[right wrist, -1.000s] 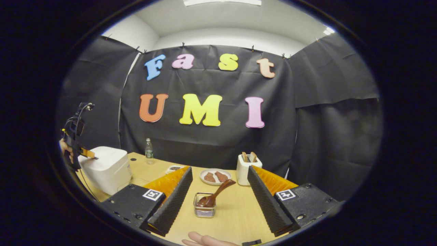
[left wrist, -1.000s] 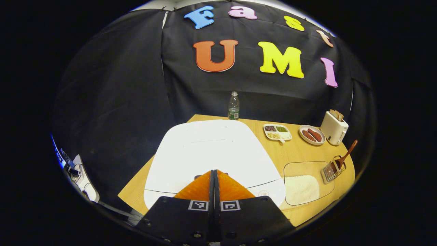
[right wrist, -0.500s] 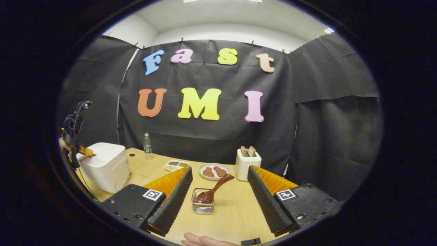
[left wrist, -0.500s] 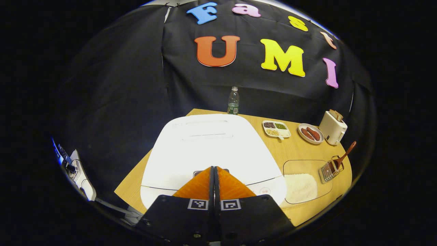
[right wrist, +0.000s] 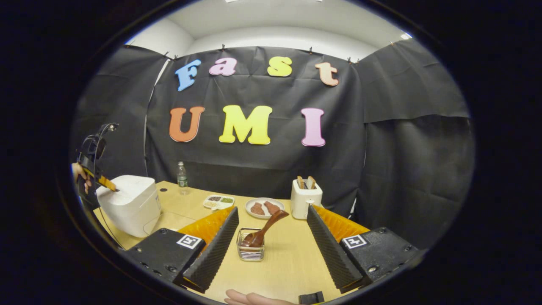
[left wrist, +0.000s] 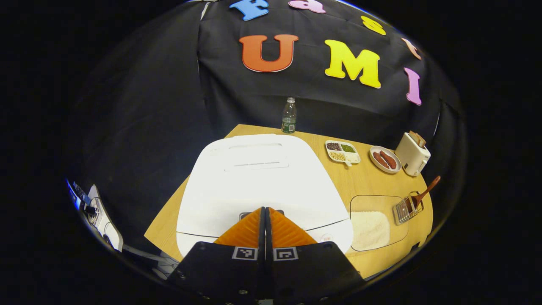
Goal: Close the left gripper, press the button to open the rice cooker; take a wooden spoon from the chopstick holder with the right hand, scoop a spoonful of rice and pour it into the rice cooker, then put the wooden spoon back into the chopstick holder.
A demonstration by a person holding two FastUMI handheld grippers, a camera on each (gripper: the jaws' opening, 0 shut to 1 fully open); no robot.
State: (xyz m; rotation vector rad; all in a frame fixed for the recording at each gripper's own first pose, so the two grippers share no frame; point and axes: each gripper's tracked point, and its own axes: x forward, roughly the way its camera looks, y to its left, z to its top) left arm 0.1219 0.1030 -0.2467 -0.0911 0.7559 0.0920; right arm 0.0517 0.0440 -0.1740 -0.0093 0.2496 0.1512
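The white rice cooker (left wrist: 262,182) stands with its lid down on the table's left part. My left gripper (left wrist: 265,208) is shut, its tips meeting over the grey button (left wrist: 244,215) at the lid's front edge; contact cannot be told. In the right gripper view the same cooker (right wrist: 129,203) sits far left with the left gripper (right wrist: 111,189) at its top front edge, held by a hand (right wrist: 80,176). My right gripper (right wrist: 273,212) is open, and the wire chopstick holder (right wrist: 250,250) with the wooden spoon (right wrist: 264,231) stands between its fingers, farther off. A clear tray of rice (left wrist: 371,228) lies right of the cooker.
At the back stand a water bottle (left wrist: 288,116), a divided dish of grains (left wrist: 342,152), a plate of sausages (left wrist: 384,159) and a white toaster (left wrist: 411,153). A fingertip (right wrist: 250,298) shows at the table's near edge in the right gripper view.
The left gripper's view has shifted slightly over the cooker, which now shows more of its back edge. The right gripper has drifted a little, the holder staying between its open fingers.
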